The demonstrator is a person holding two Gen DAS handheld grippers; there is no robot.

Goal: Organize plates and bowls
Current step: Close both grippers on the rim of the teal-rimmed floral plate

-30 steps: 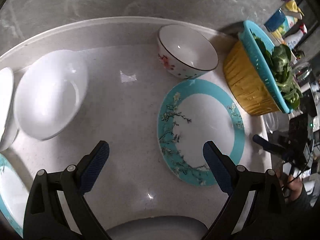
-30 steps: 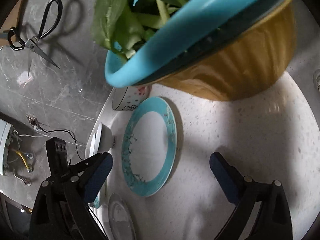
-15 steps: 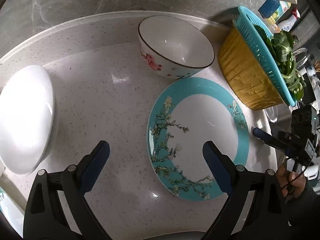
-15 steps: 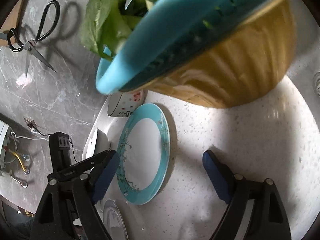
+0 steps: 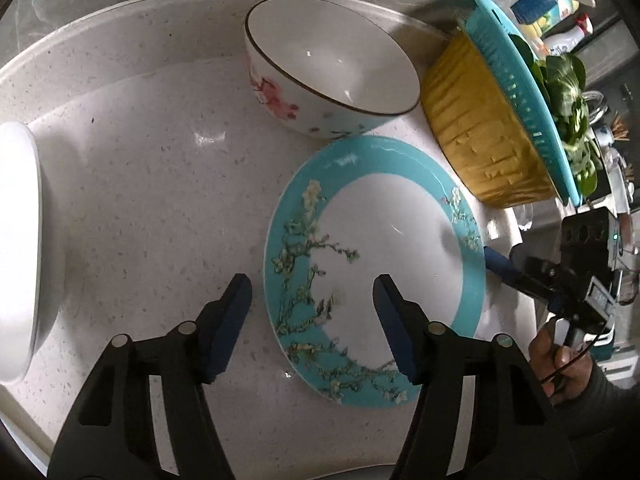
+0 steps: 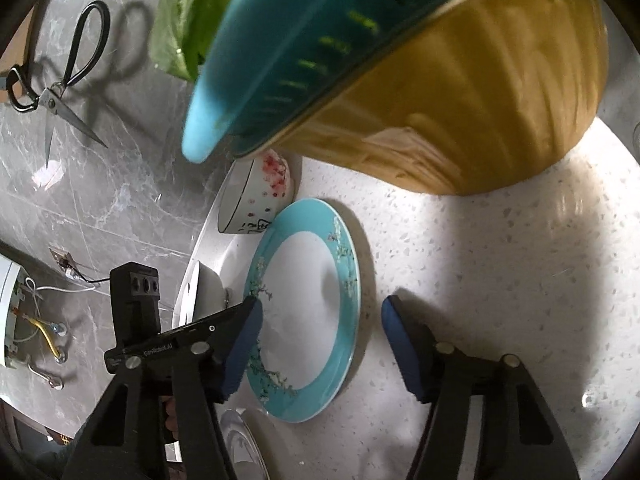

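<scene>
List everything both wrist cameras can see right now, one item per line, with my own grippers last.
Round teal-rimmed ceramic plate with blossom branches: 1, teal and white, flat on the speckled white counter, between both grippers.
White ceramic bowl with pink flowers: 1, white with dark rim, behind the plate.
Plain white bowl: 1, white, counter's left edge.
Ribbed yellow basin: 1, yellow, right of the plate.
Teal slotted colander: 1, teal, nested in the basin.
Leafy greens: a bunch, green, in the colander.
Black-handled scissors: 1, on the grey marble surface.
Left gripper: 1, black with blue pads, open over the plate's near-left rim.
Right gripper: 1, same colours, open at the plate's right side.
</scene>
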